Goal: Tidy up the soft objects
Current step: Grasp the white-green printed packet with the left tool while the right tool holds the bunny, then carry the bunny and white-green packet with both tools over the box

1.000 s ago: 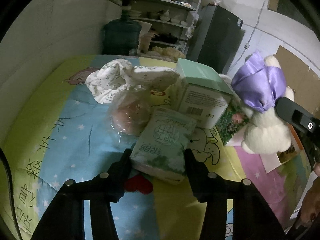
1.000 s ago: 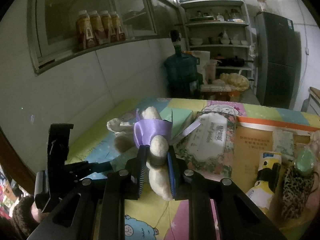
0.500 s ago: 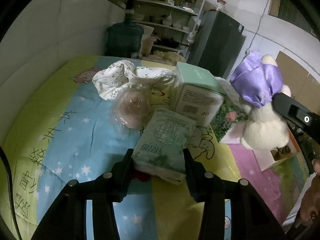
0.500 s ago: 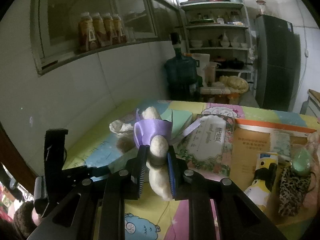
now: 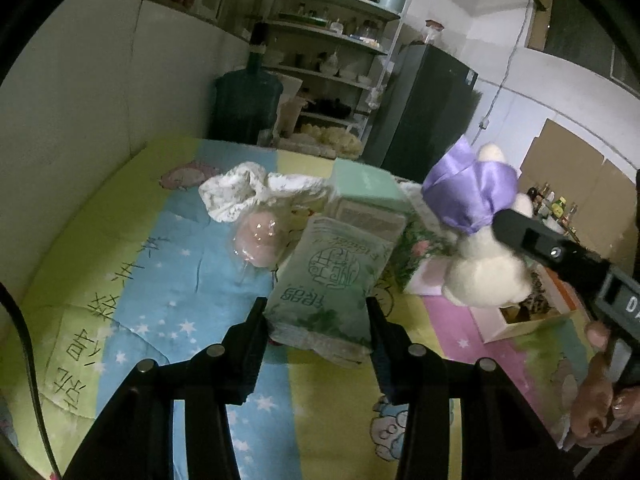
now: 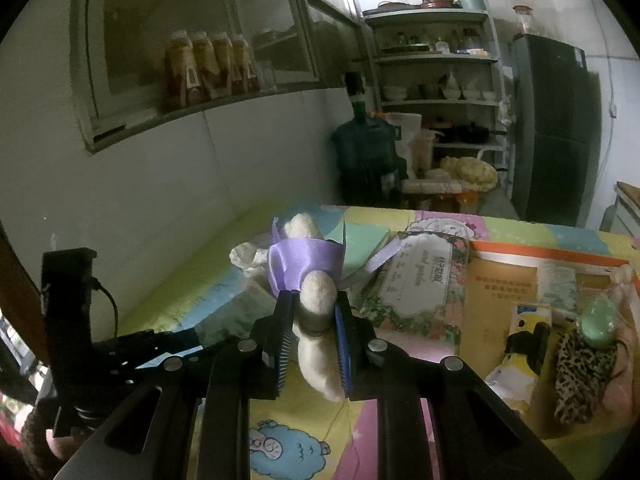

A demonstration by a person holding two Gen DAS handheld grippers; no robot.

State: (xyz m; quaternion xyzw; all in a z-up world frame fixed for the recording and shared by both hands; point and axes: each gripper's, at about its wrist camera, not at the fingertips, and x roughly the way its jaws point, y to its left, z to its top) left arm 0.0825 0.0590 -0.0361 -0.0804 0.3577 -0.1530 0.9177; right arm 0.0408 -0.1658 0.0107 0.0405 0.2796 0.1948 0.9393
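Above the cartoon mat (image 5: 168, 280), left gripper (image 5: 316, 312) jaws pinching the tissue pack (image 5: 332, 280), right gripper (image 6: 312, 328) jaws pinching the plush toy (image 6: 316, 300).

Labels on bottles (image 6: 212, 68) behind window glass: blurred, illegible.

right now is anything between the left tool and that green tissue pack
Nothing visible. The left tool already has a finger on each side of the green tissue pack, with no object in the gap.

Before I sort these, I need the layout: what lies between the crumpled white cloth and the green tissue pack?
A pink ball in clear wrap, in the left wrist view.
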